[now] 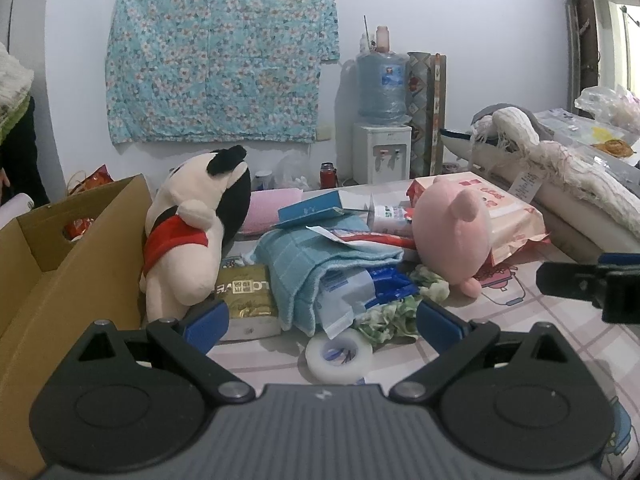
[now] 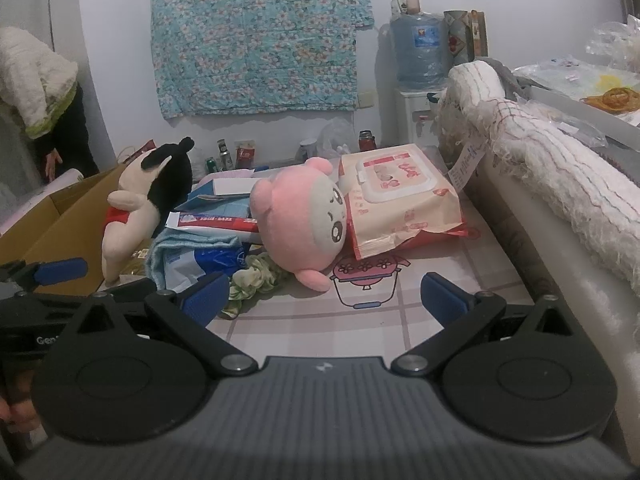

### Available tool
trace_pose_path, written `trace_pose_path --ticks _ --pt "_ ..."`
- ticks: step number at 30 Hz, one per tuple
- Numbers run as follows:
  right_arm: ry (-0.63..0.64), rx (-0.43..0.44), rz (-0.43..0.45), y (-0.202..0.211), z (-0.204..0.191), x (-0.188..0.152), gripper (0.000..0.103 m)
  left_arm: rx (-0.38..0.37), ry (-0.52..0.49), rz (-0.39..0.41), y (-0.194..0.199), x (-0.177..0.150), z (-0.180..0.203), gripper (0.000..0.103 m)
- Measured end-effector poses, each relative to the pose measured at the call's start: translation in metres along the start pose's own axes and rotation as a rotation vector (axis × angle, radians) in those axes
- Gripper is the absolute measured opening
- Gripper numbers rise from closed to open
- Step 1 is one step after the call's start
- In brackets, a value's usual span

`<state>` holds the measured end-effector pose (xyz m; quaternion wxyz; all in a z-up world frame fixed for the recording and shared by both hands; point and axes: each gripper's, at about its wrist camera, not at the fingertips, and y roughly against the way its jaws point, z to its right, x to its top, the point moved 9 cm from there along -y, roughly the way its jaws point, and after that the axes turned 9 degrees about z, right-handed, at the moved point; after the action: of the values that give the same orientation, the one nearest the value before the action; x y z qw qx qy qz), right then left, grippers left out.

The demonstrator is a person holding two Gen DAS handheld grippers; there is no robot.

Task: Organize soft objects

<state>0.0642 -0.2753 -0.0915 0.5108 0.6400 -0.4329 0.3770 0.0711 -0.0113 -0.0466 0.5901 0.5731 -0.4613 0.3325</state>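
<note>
A cream and black plush dog [image 1: 188,240] in a red shirt leans against an open cardboard box [image 1: 60,264]; it also shows in the right wrist view [image 2: 140,208]. A pink plush [image 1: 452,236] lies on the table, face up in the right wrist view [image 2: 304,224]. A light blue towel [image 1: 316,268] lies over packets between them. A green scrunchie [image 1: 396,312] lies near the front. My left gripper [image 1: 322,320] is open and empty, just short of the towel. My right gripper [image 2: 324,300] is open and empty, in front of the pink plush.
A tape roll [image 1: 338,356] lies between the left fingers. A gold box [image 1: 248,296], a wet-wipes pack [image 2: 400,204] and cartons crowd the table [image 2: 360,320]. A white knitted blanket [image 2: 560,172] drapes over the raised edge at the right. The other gripper [image 1: 592,284] shows at the right.
</note>
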Motion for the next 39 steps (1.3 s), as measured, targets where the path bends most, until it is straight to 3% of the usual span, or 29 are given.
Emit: trace_pose_path --ticks 12,22,28,36,38,39 --pt "0.005 0.001 -0.011 -0.011 0.002 0.01 0.102 -0.029 0.049 0.007 0.001 0.003 -0.013 0.102" --pt "-0.004 0.018 -0.041 -0.05 0.0 0.024 0.102 -0.05 0.124 0.029 -0.008 0.008 -0.023 0.102" --pt "-0.025 0.079 -0.083 -0.077 -0.014 0.022 0.102 -0.07 0.075 0.073 -0.023 0.031 -0.026 0.1" --pt "-0.049 0.09 -0.124 -0.106 -0.017 0.02 0.101 -0.176 -0.026 0.036 -0.054 0.043 -0.016 0.086" --pt "-0.062 0.1 -0.117 -0.112 -0.015 0.023 0.089 -0.195 -0.038 0.024 -0.057 0.04 -0.013 0.086" --pt "-0.064 0.092 -0.116 -0.115 -0.014 0.023 0.073 -0.199 -0.045 0.018 -0.059 0.039 -0.012 0.086"
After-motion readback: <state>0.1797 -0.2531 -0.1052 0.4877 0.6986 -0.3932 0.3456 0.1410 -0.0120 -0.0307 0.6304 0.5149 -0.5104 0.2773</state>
